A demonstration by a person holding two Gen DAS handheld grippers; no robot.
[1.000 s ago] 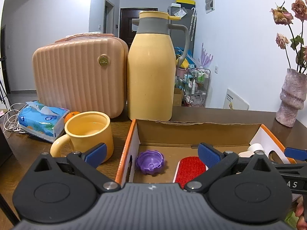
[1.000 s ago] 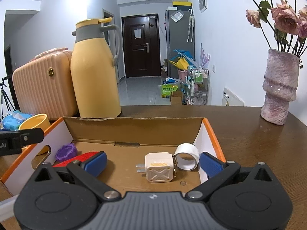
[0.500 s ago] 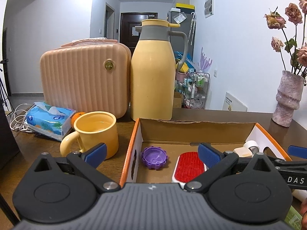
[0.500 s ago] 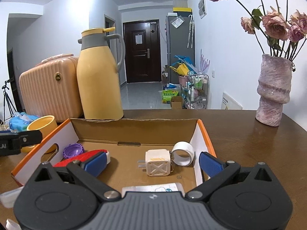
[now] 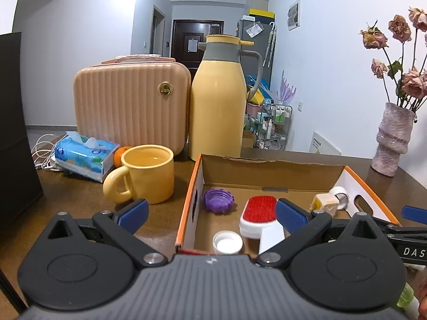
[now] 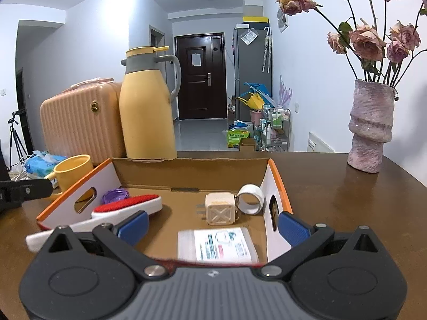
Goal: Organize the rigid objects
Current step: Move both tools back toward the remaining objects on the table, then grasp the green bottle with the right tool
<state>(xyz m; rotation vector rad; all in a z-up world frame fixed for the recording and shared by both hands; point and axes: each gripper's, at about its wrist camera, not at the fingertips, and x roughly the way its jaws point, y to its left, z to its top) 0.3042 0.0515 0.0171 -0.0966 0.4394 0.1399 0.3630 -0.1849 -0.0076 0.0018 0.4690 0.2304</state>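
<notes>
A: Where does the left wrist view look from?

B: Low over the table, close behind the cardboard box's (image 5: 272, 169) near left corner, facing the yellow thermos jug (image 5: 217, 104) and the hallway door beyond.

A: And the right wrist view?

B: Also low, close behind the same box's (image 6: 190, 169) near right corner, facing the same way.

A: What do they share?

B: The box's inside, the jug (image 6: 148, 112), the pink case (image 5: 130, 106) and the vase (image 6: 369, 130).
</notes>
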